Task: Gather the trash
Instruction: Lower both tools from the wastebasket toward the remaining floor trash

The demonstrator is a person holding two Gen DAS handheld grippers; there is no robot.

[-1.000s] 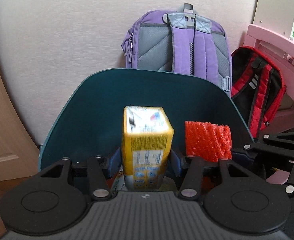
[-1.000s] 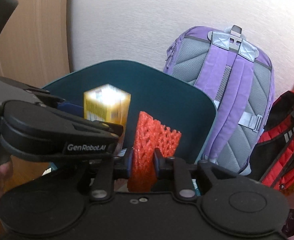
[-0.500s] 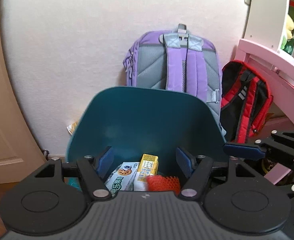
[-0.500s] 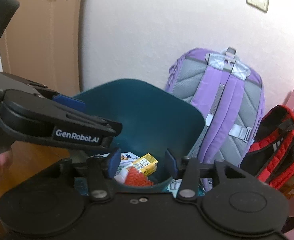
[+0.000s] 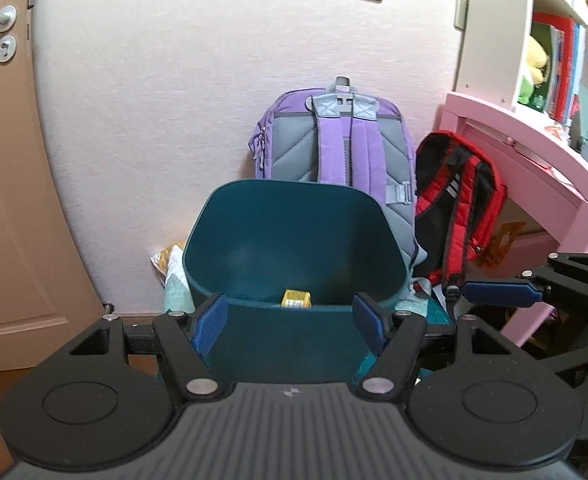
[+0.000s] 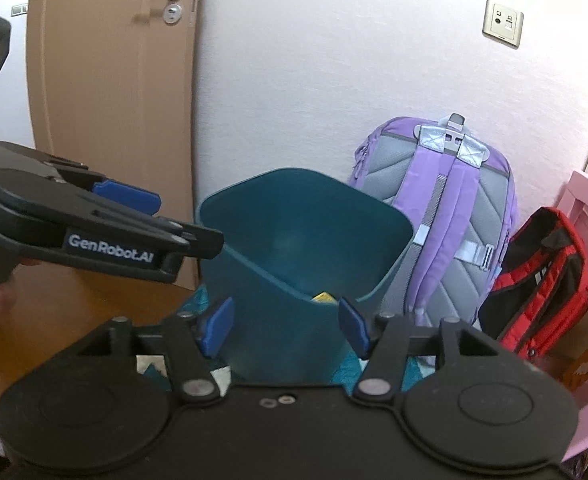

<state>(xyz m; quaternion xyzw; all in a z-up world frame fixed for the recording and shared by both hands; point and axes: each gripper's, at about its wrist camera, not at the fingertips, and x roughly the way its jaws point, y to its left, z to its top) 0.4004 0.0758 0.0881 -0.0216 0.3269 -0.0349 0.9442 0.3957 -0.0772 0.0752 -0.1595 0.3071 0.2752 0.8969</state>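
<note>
A teal trash bin (image 5: pixel 294 236) stands on the floor against the wall; it also shows in the right wrist view (image 6: pixel 302 220). A yellow carton (image 5: pixel 295 298) lies inside it, only its top showing over the near rim, and a sliver of it shows in the right wrist view (image 6: pixel 324 297). My left gripper (image 5: pixel 289 322) is open and empty, held back from the bin's near rim. My right gripper (image 6: pixel 283 326) is open and empty, also just short of the bin. The left gripper's body (image 6: pixel 105 224) shows at the left of the right wrist view.
A purple backpack (image 5: pixel 334 140) and a red backpack (image 5: pixel 458 216) lean on the wall behind the bin. A pink desk (image 5: pixel 534 152) stands at right, a wooden door (image 5: pixel 5 160) at left. Wrappers (image 5: pixel 167 262) lie on the floor left of the bin.
Both grippers opened: the left let go of the yellow carton and the right let go of the red foam net, both into the bin. Both grippers then pulled up and back.
</note>
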